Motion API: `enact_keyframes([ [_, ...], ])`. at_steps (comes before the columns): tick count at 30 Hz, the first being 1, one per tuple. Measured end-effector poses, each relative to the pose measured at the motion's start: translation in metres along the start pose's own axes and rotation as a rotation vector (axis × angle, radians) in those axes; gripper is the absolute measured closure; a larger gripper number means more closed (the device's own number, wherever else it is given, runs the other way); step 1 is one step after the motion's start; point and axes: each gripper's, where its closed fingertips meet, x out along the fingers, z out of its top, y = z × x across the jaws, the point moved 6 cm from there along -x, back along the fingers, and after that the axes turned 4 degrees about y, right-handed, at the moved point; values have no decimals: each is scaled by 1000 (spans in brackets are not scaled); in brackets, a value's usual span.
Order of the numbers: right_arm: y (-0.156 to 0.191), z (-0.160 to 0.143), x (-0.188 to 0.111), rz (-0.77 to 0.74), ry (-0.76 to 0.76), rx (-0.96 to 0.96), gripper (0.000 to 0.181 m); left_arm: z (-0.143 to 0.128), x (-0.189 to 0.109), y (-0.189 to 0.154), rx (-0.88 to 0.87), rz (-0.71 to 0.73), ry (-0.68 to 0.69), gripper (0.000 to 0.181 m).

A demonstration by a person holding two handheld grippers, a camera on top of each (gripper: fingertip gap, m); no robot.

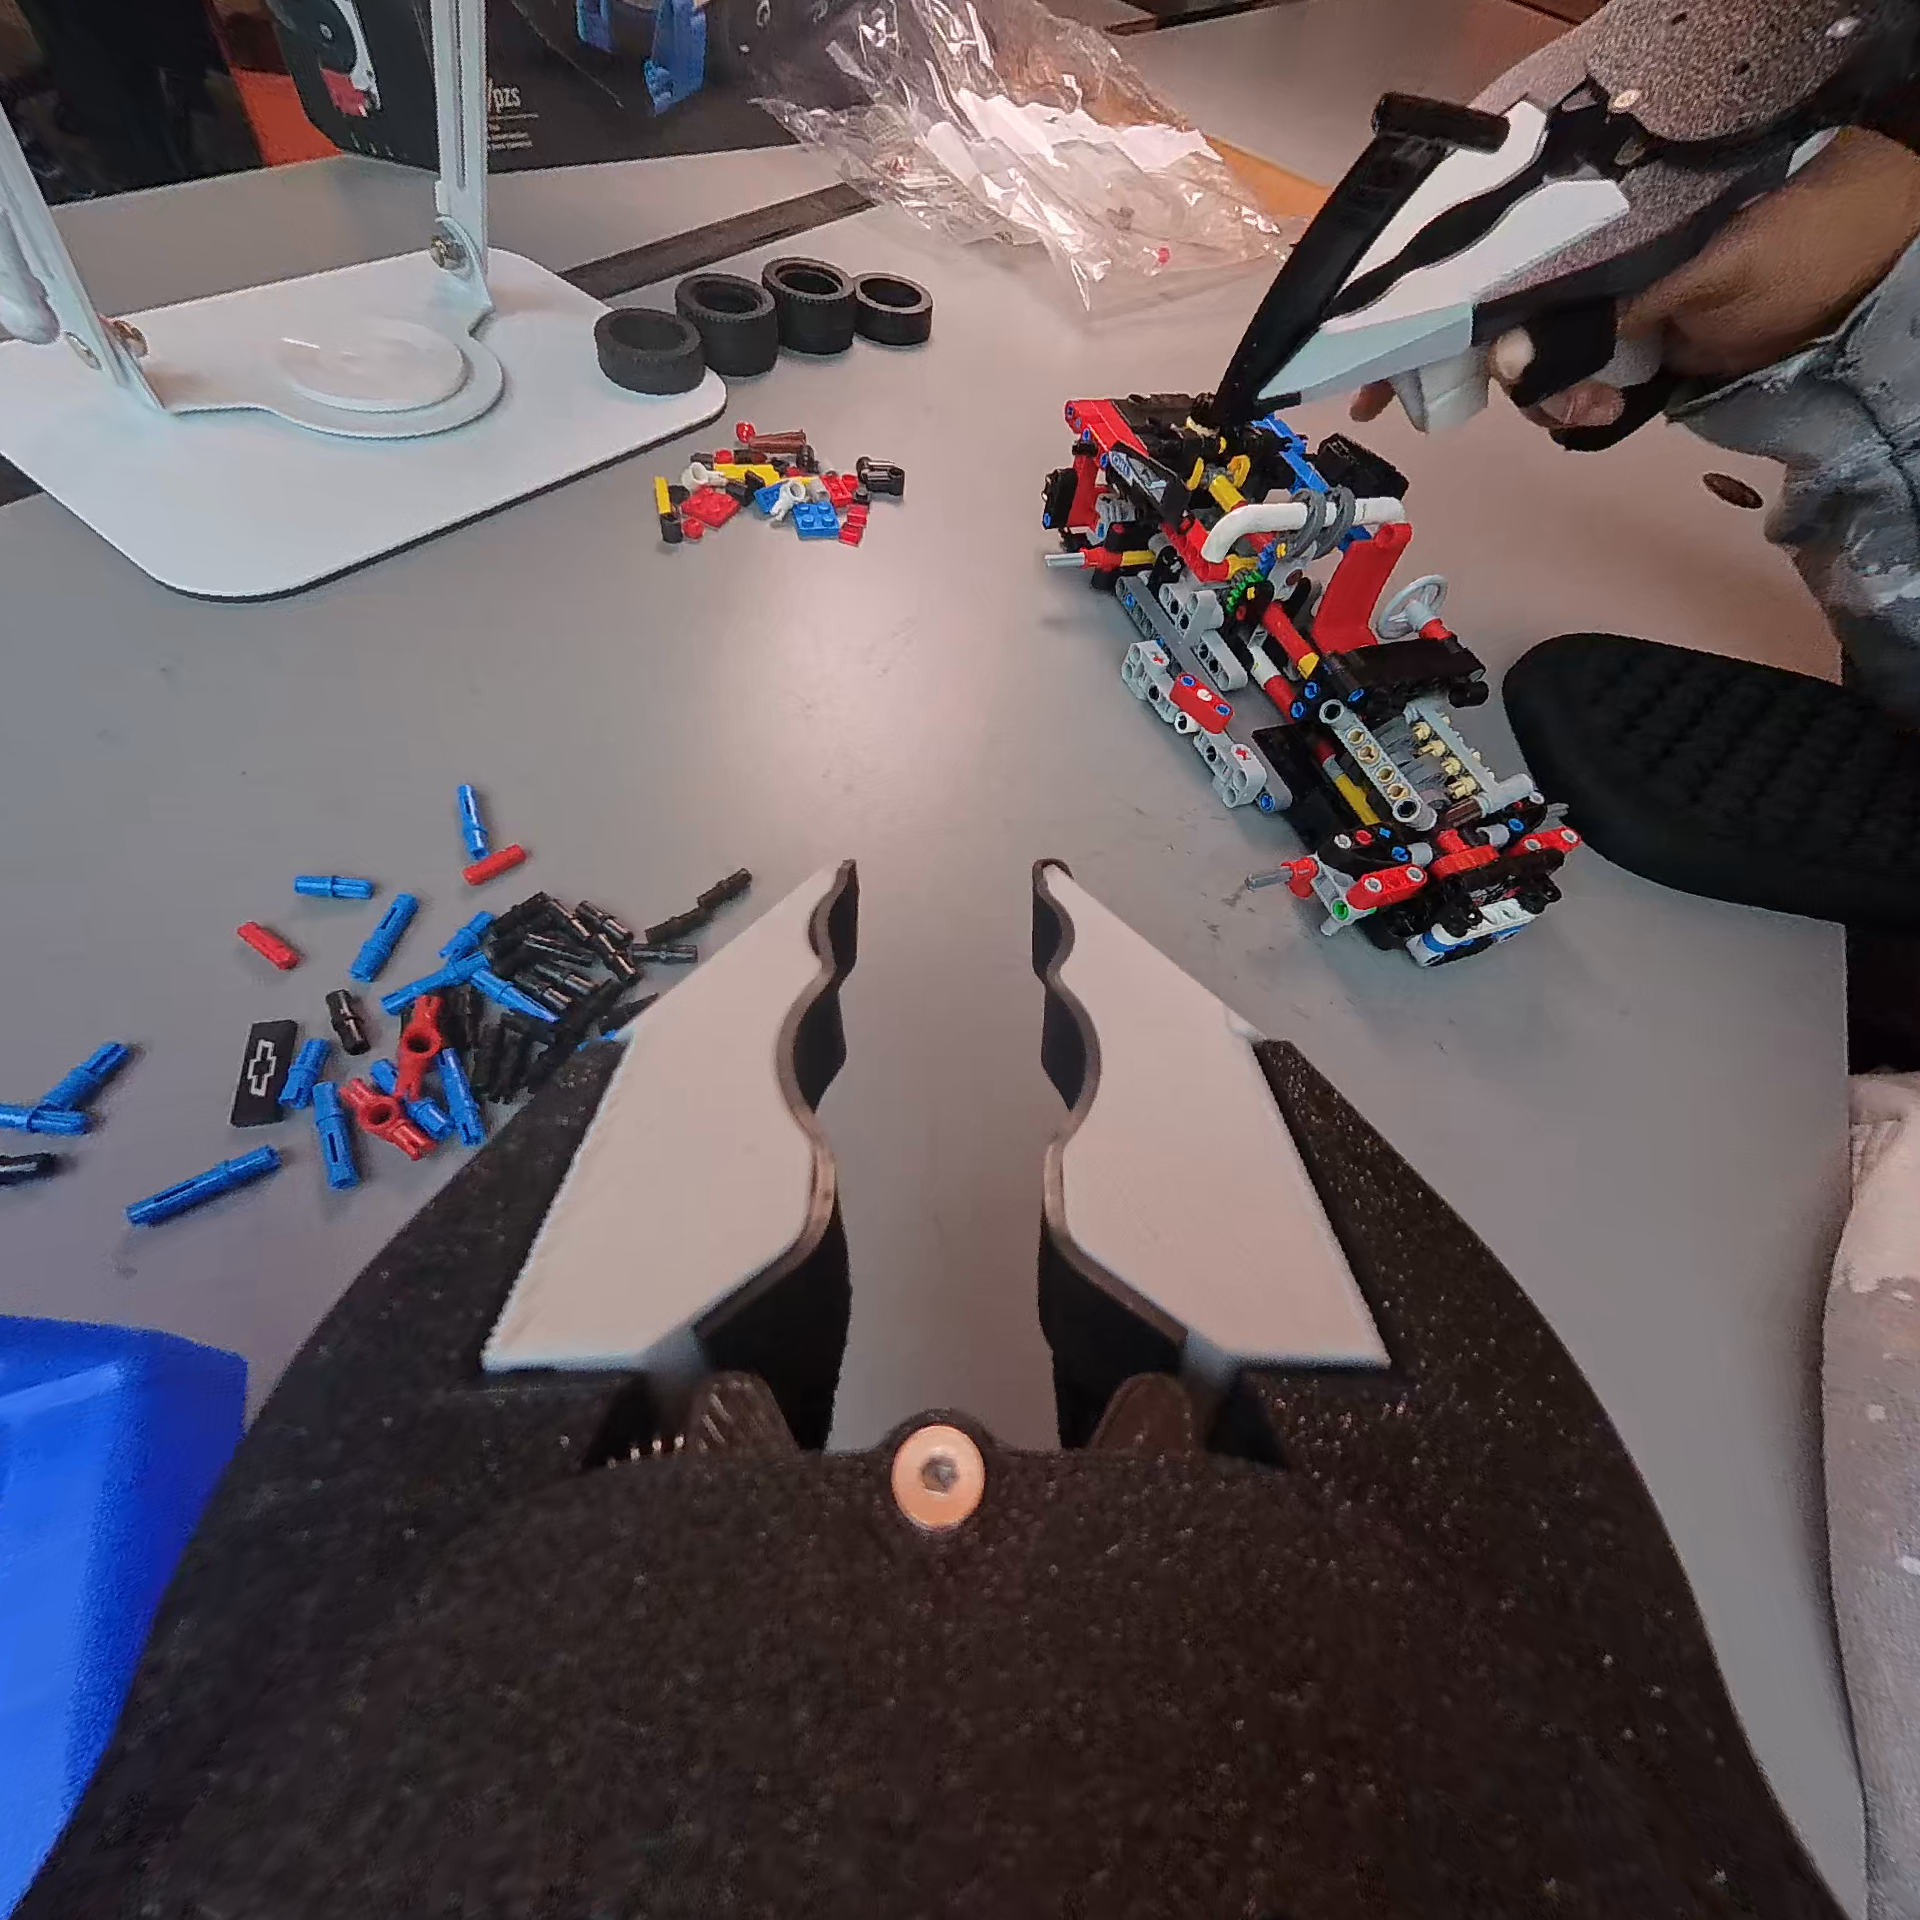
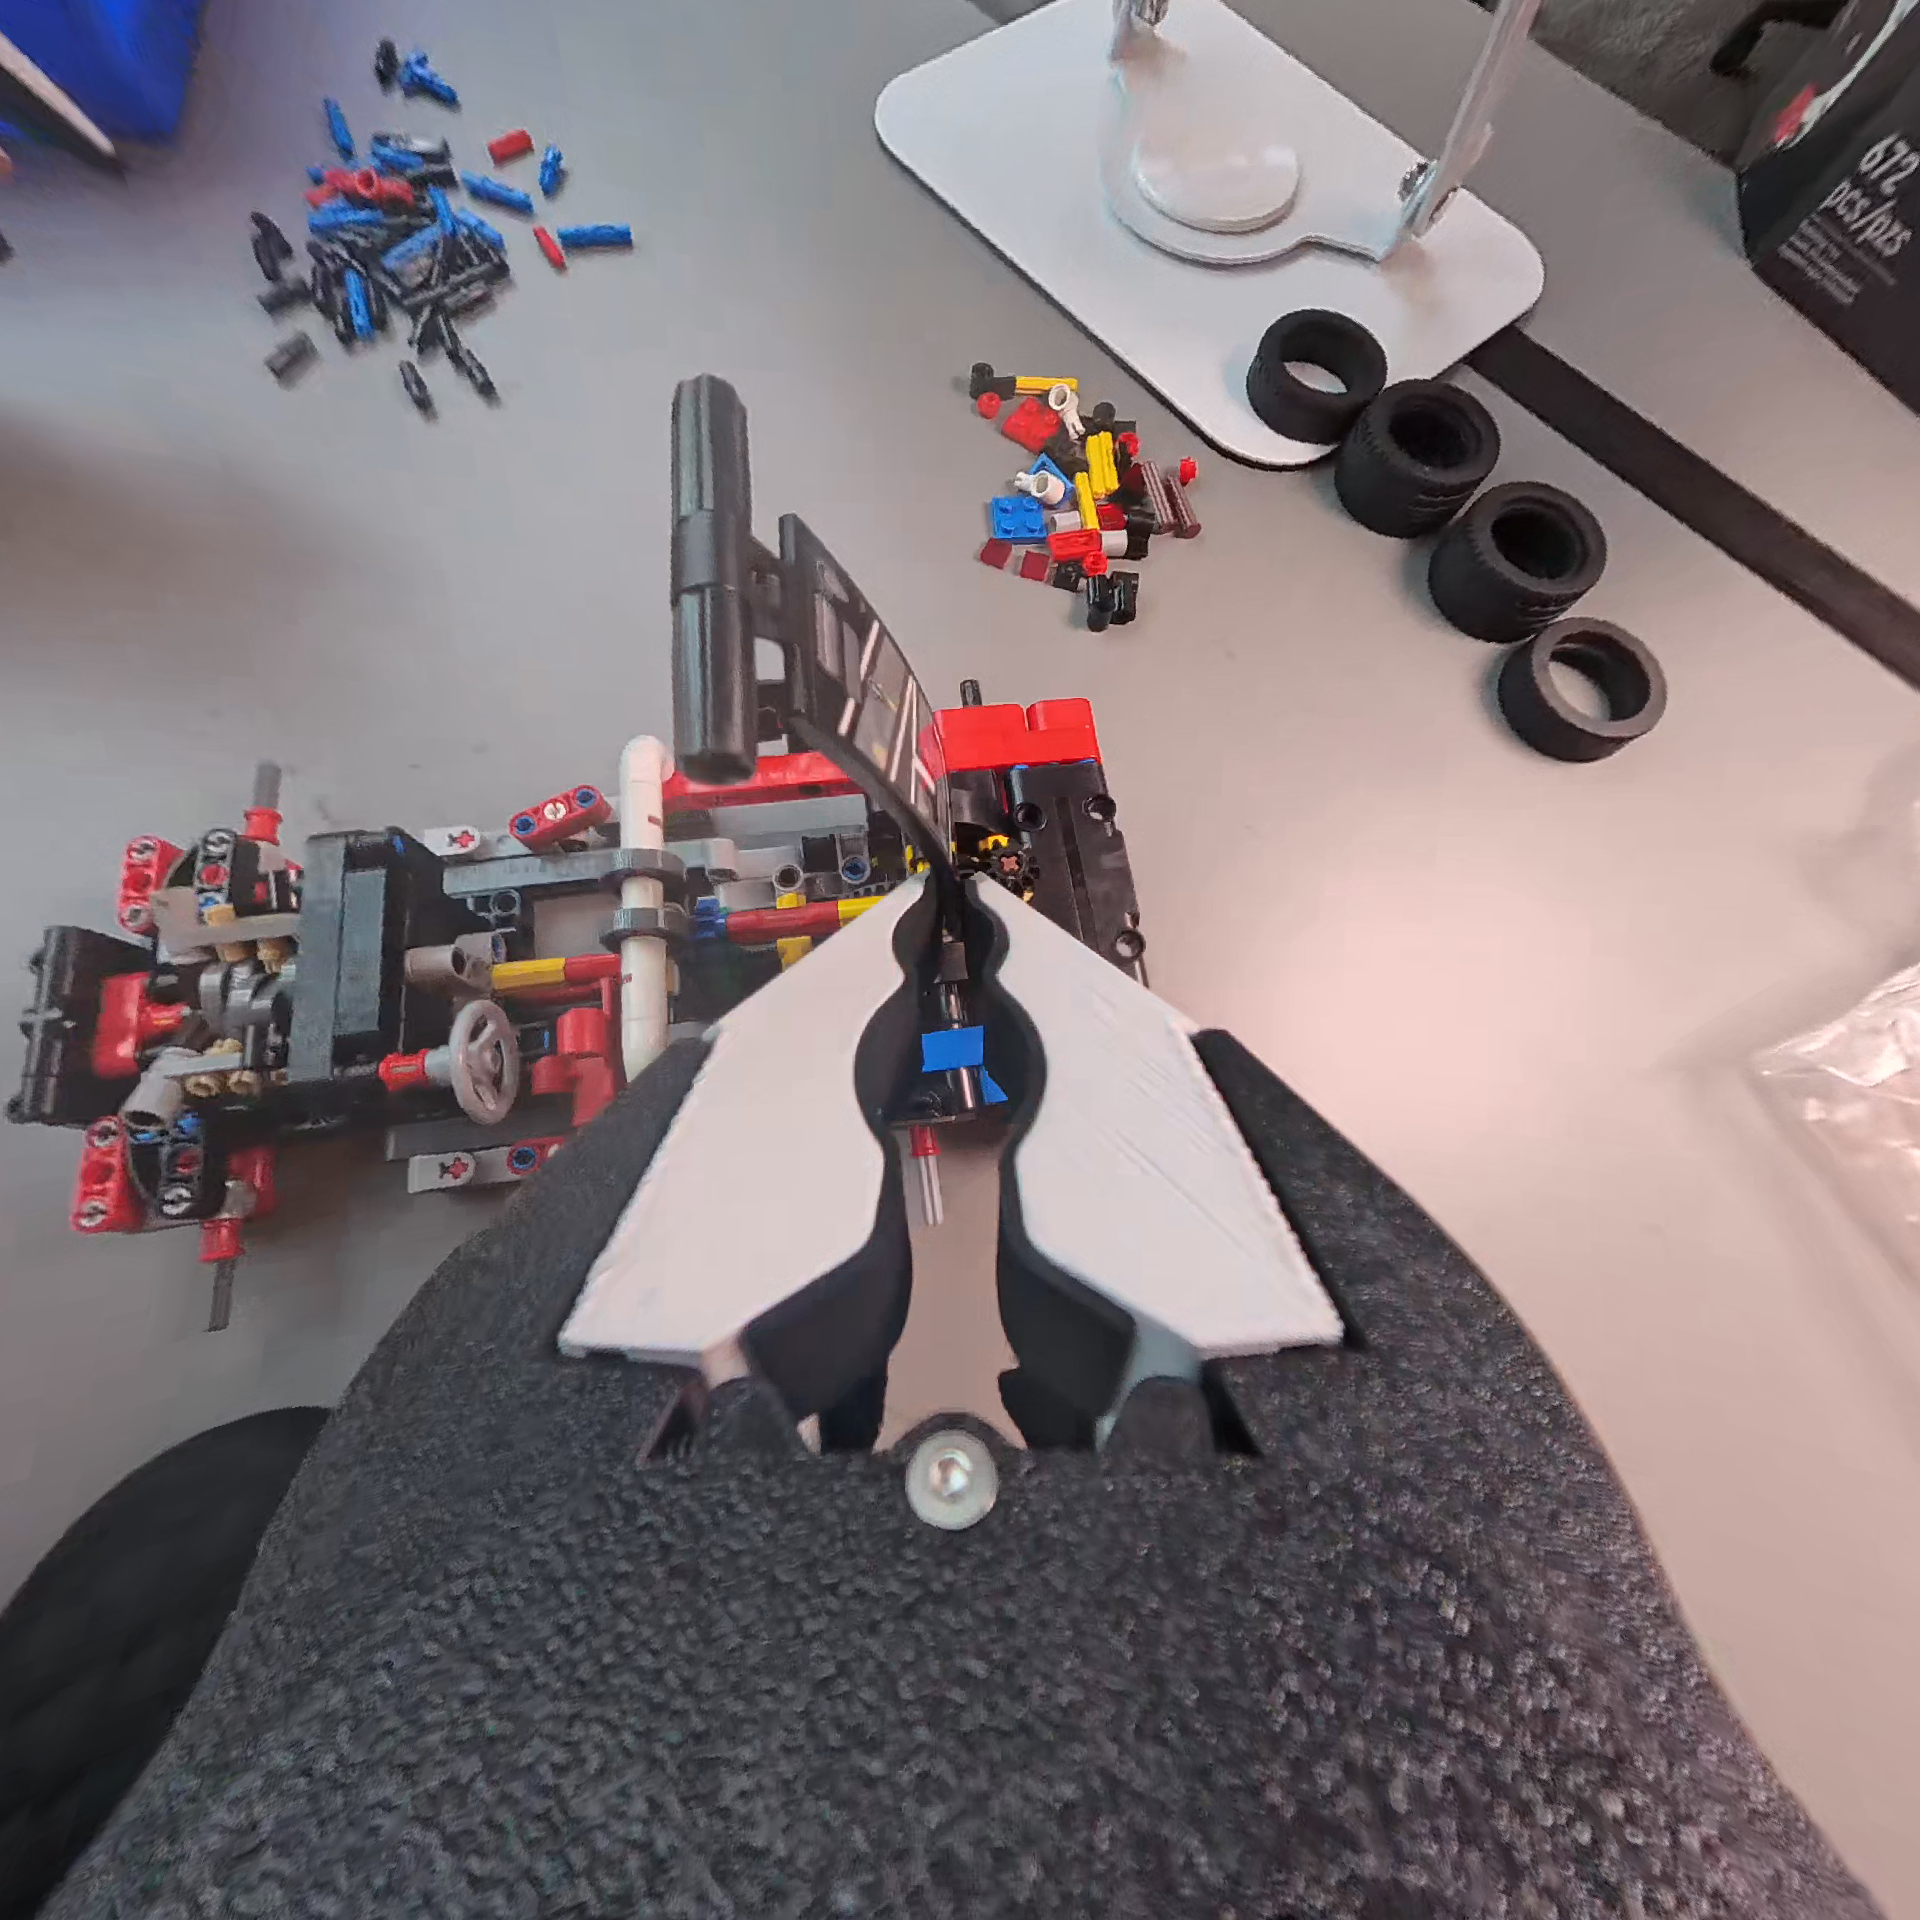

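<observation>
A half-built brick car chassis (image 1: 1299, 665) in red, black, grey and yellow lies on the grey table at the right; it also shows in the right wrist view (image 2: 436, 977). My right gripper (image 2: 945, 883) is shut on a black curved panel piece (image 2: 862, 675) with a black bar on its far end, held at the car's rear end; it also shows in the left wrist view (image 1: 1262, 400). My left gripper (image 1: 945, 883) is open and empty above bare table, between a pile of blue, black and red pins (image 1: 447, 1018) and the car.
A small pile of mixed bricks (image 1: 779, 488) lies mid-table. Several black tyres (image 1: 764, 322) stand in a row by a white stand base (image 1: 312, 457). A clear plastic bag (image 1: 1029, 145), a dark box (image 2: 1839, 208) and a blue bin (image 1: 94, 1507) sit at the edges. There is about 25 cm between the tips of the two grippers. The white stand base (image 1: 312, 457) is about 30 cm from my left fingertips. Seen from the right wrist view (image 2: 1068, 147) as well.
</observation>
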Motion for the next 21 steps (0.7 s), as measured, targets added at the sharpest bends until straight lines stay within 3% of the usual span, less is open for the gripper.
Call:
enact_keyframes([
  [6, -17, -9, 6, 262, -71, 350, 178, -3, 3, -2, 1, -10, 15, 151],
  [11, -26, -17, 10, 416, -148, 504, 177, -4, 4, -1, 0, -10, 17, 151],
  [16, -32, -11, 0, 404, -312, 491, 166, -3, 3, 1, -11, -9, 7, 149],
  [21, -50, 6, -30, 221, -539, 421, 164, 3, -2, 4, -8, 16, -56, 151],
])
